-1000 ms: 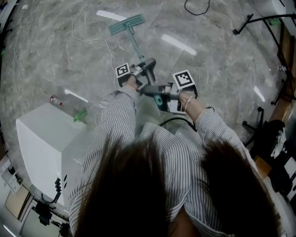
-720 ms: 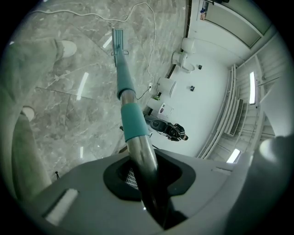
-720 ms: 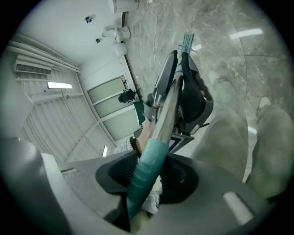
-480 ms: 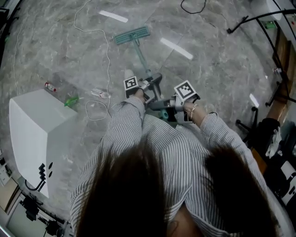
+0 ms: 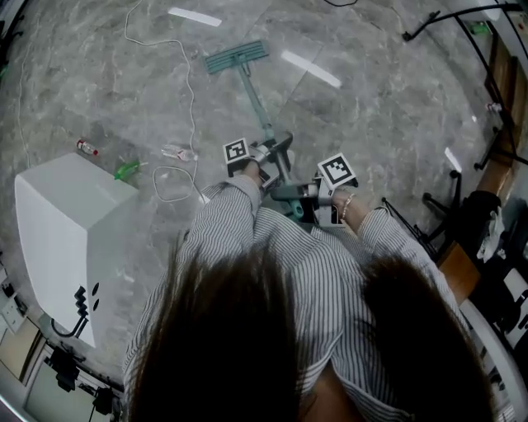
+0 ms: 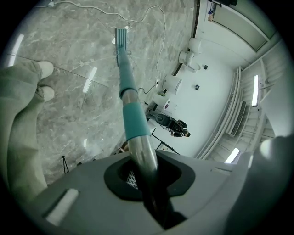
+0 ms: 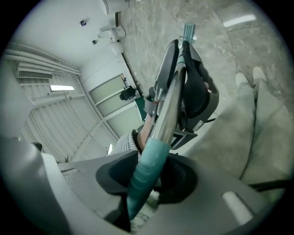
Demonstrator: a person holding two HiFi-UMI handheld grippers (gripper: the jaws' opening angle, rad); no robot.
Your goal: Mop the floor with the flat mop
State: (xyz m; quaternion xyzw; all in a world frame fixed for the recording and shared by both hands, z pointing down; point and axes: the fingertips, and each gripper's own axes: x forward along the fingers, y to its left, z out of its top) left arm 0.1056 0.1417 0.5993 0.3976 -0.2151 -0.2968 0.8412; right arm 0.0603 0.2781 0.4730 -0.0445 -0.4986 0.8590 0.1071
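The flat mop's teal head [image 5: 238, 56] lies flat on the grey marble floor ahead of me, and its pole [image 5: 262, 115] slants back toward both hands. My left gripper [image 5: 275, 154] is shut on the metal pole [image 6: 143, 156], just below a teal sleeve [image 6: 133, 120]. Lower down, my right gripper [image 5: 290, 194] is shut on the teal end grip [image 7: 148, 170]. In the right gripper view the pole [image 7: 168, 103] runs up past the left gripper [image 7: 195, 87] to the mop head [image 7: 188, 31].
A white box [image 5: 70, 222] stands at my left. Near it lie a red-capped bottle [image 5: 86, 148], a green scrap [image 5: 125, 171], a clear wrapper [image 5: 178, 153] and a white cable [image 5: 188, 91]. Black stands [image 5: 441, 25] and dark gear [image 5: 474, 231] line the right side.
The mop head has swung slightly and sits a little further right in view. The box and floor litter have slid left and up as I moved. Both grippers keep hold of the pole.
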